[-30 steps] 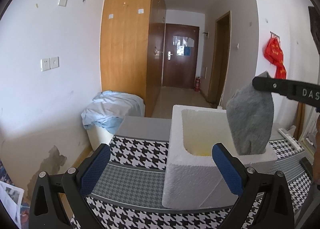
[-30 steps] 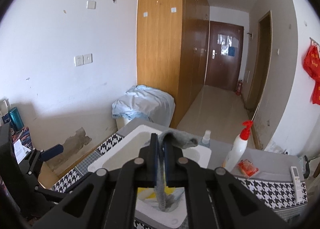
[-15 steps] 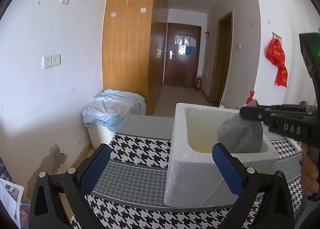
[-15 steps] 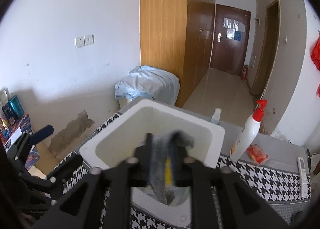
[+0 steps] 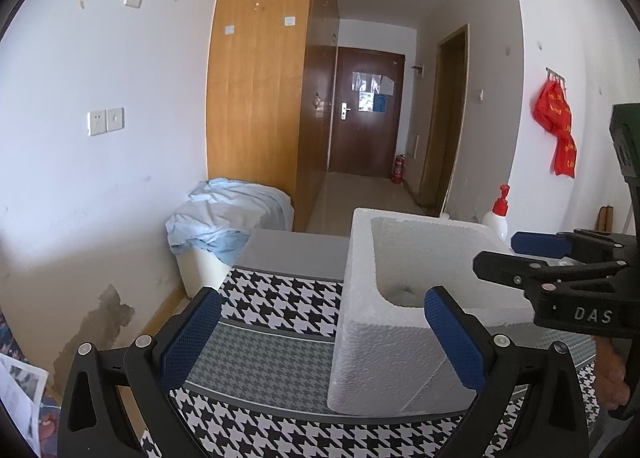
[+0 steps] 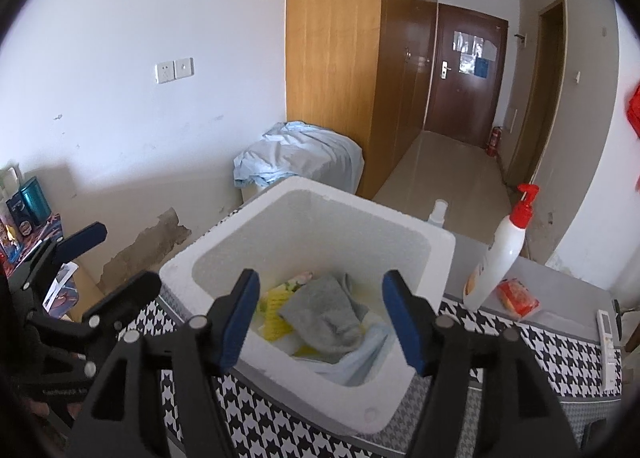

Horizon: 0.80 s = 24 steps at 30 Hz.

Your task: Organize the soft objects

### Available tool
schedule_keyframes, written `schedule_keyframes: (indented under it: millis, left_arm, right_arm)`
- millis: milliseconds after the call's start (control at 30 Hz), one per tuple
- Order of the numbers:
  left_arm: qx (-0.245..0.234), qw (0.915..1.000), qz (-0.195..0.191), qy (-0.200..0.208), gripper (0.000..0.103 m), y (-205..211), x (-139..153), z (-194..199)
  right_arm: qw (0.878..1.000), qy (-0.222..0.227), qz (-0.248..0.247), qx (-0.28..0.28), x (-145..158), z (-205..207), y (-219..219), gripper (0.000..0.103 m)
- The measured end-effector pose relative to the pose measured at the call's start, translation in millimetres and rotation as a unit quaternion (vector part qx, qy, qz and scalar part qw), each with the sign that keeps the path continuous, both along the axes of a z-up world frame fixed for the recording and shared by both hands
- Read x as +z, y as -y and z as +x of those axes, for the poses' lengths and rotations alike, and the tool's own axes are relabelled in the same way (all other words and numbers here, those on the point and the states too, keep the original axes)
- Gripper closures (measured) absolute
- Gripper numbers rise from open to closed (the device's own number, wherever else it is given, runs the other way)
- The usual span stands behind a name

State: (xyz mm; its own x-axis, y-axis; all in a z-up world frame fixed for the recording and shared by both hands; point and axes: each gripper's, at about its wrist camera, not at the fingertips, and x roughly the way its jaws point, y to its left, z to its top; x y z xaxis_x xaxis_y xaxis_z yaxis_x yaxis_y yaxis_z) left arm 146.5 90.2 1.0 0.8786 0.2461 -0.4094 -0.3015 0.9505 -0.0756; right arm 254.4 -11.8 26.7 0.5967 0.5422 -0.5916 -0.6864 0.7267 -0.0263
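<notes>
A: Right tongs [image 6: 320,316] spread wide, blue pads holding nothing, poised above the white square foam box [image 6: 416,382].

B: And the crumpled grey fabric sock [image 6: 326,314]?

A: Lying loose inside the box, on top of a yellow cloth [image 6: 274,308] and a pale blue cloth [image 6: 360,358].

B: Left tongs [image 5: 320,342]?

A: Equally wide apart and empty-handed, low over the black-and-white houndstooth worktop [image 5: 280,296], the box just to their right.

B: Around it?

A: A white pump bottle with a red top [image 6: 502,258] stands beside the box, an orange packet [image 6: 518,296] next to that, and a white remote control [image 6: 608,332] near the edge.
</notes>
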Motion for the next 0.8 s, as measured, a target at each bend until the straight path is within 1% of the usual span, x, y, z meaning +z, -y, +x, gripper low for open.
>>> schedule_keyframes:
  millis: [100, 167, 233, 567, 600, 667, 800]
  left_arm:
    - [-0.001, 1.0000, 0.002, 0.001, 0.001, 2.4, 2.3, -1.9]
    - [-0.001, 1.0000, 0.005, 0.004, 0.001, 5.0, 4.1, -3.6]
    - [-0.003, 1.0000, 0.006, 0.005, 0.001, 7.0, 5.2, -4.2]
    - [-0.013, 0.9998, 0.014, 0.011, 0.001, 22.8, 11.1, -17.8]
    - [-0.014, 0.9997, 0.015, 0.011, 0.001, 24.5, 11.7, -19.4]
    - [-0.017, 0.9996, 0.016, 0.014, 0.001, 28.9, 13.5, -23.0]
    - [-0.026, 0.9992, 0.021, 0.020, 0.001, 37.7, 18.2, -29.0]
  right_arm:
    - [1.000, 0.002, 0.005, -0.002, 2.1, -3.0, 5.0, 0.034]
    - [1.000, 0.006, 0.010, -0.003, 3.2, -6.4, 9.0, 0.028]
    - [1.000, 0.010, 0.014, -0.005, 3.9, -11.1, 12.9, 0.026]
    - [0.999, 0.011, 0.033, -0.008, 0.7, -30.3, 35.8, 0.025]
    - [0.999, 0.011, 0.035, -0.010, 0.2, -31.9, 38.5, 0.023]
    - [0.999, 0.016, 0.042, -0.020, -0.2, -36.7, 46.0, 0.017]
    - [0.998, 0.027, 0.053, -0.029, 1.7, -46.9, 58.7, 0.012]
